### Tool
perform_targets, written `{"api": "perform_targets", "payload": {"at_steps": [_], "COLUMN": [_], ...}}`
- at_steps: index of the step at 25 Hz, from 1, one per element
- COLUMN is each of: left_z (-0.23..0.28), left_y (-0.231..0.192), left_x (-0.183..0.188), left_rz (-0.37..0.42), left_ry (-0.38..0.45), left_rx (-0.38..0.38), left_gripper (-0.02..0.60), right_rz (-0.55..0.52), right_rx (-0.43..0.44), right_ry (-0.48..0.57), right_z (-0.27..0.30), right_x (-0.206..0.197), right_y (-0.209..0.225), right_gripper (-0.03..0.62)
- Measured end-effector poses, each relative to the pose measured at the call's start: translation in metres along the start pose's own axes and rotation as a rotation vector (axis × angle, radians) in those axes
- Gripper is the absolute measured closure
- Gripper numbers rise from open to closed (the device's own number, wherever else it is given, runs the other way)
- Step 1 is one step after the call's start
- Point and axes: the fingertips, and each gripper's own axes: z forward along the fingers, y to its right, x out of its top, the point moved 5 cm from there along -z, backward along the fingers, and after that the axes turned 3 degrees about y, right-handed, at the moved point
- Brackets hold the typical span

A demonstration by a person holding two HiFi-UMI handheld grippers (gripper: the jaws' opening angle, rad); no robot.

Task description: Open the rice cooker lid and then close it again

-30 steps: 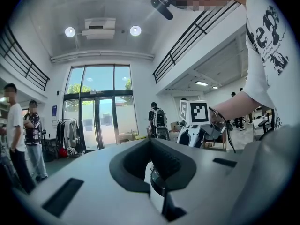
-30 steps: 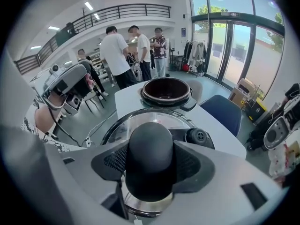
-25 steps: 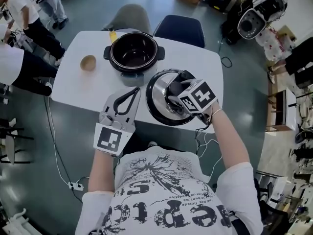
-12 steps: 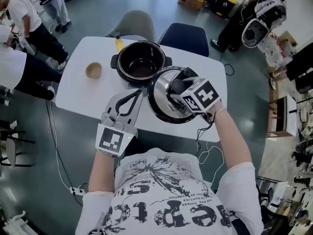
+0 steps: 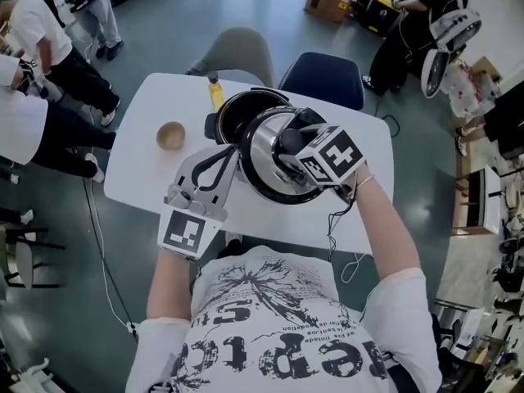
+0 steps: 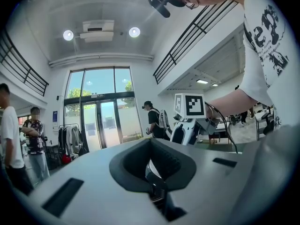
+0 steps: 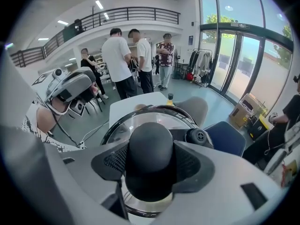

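The black rice cooker pot [image 5: 233, 109] stands open at the far middle of the white table [image 5: 143, 178]. My right gripper [image 5: 291, 144] is shut on the black knob [image 7: 151, 158] of the steel lid [image 5: 264, 170]. It holds the lid in the air, tilted, over the pot's near right rim. In the right gripper view the lid [image 7: 140, 122] fills the space below the jaws, and the pot is hidden behind it. My left gripper [image 5: 222, 155] hovers just left of the lid. Its jaws meet at the tips with nothing between them, and it points level out over the room [image 6: 152, 172].
A small wooden bowl [image 5: 170, 135] and a yellow bottle [image 5: 215, 93] sit on the table left of the pot. A grey chair [image 5: 239, 49] and a blue chair [image 5: 324, 75] stand behind the table. Several people [image 5: 49, 51] stand to the left. Cables lie on the floor.
The right gripper has carried the lid up and away from me, from the table beside the pot to over its near rim. The left gripper moved the same way alongside it.
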Motion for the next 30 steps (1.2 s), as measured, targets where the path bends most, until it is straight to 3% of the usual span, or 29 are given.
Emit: {"api": "perform_targets", "payload": {"at_steps": [11, 21, 30], "left_z": [0.007, 0.022, 0.039], "left_y": [-0.104, -0.149, -0.154], "left_x": [-0.031, -0.052, -0.058], "left_rz": [-0.046, -0.078, -0.103], "left_ry": [0.001, 0.020, 0.015], "left_rx": [-0.014, -0.074, -0.088], "left_gripper": [0.568, 0.568, 0.568], "right_rz": [-0.003, 0.037, 0.066], "right_rx": [-0.015, -0.051, -0.042], "right_ry": [-0.020, -0.096, -0.110], "right_z": [0.074, 0.115, 0.118], "right_x": [0.088, 0.103, 0.104], "right_y": [0.021, 0.040, 0.046], "right_gripper": [0.301, 0.301, 0.299]}}
